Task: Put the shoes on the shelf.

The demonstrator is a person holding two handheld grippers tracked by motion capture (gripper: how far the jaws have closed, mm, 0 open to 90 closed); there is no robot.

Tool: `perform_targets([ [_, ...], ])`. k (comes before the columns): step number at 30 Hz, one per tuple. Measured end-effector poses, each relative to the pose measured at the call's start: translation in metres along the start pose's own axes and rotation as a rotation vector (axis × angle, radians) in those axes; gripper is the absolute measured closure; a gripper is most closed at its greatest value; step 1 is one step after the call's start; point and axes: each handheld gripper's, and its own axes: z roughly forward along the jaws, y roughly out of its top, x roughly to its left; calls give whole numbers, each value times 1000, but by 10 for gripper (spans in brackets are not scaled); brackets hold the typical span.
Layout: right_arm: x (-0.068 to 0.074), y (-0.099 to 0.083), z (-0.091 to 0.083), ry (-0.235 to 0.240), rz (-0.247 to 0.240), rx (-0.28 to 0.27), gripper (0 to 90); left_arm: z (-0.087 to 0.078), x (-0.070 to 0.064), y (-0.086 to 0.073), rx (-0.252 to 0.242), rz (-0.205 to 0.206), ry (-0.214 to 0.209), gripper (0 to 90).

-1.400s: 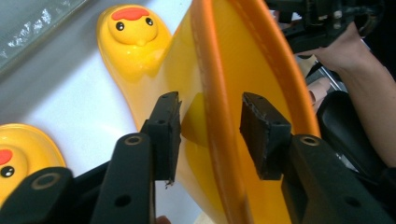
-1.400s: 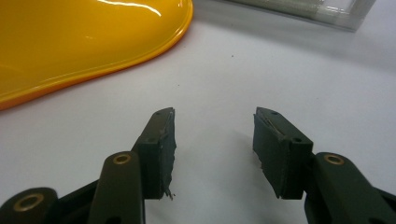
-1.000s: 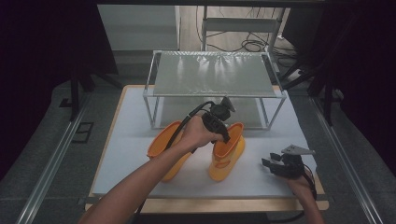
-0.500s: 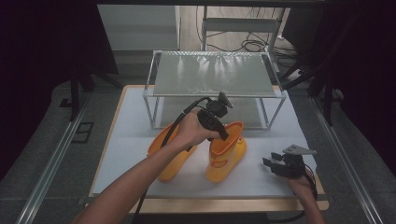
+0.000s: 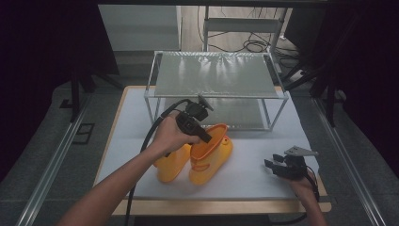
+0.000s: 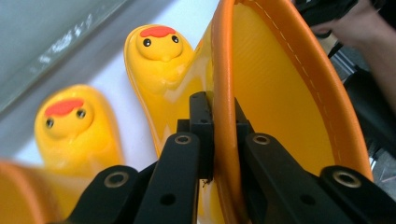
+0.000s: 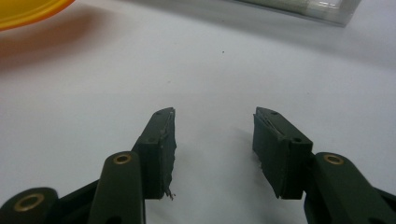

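Left gripper (image 6: 219, 123) pinches the boot (image 6: 280, 93) rim, hiding the second boot's (image 5: 173, 162) top

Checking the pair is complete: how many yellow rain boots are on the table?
2. One boot is clamped at its orange rim by the left gripper; the other boot sits against its left side, partly behind the hand. Both duck-face toes appear in the left gripper view.
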Motion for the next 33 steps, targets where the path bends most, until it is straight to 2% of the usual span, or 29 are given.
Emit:
perform_targets([
  [5, 0, 0, 0, -2, 1, 3, 490, 3, 11, -15, 24, -3, 7, 871],
  [11, 0, 0, 1, 0, 3, 5, 490, 3, 19, -28, 23, 0, 30, 870],
  [18, 0, 0, 0, 0, 0, 2, 489, 3, 16, -37, 24, 24, 55, 847],
  [21, 0, 0, 0, 0, -1, 2, 489, 2, 16, -39, 19, 20, 55, 824],
  [26, 0, 0, 0, 0, 1, 2, 489, -1, 17, -38, -1, 9, 25, 755],
  [33, 0, 0, 0, 1, 2, 1, 488, -17, 19, -36, -67, -18, -40, 667],
])
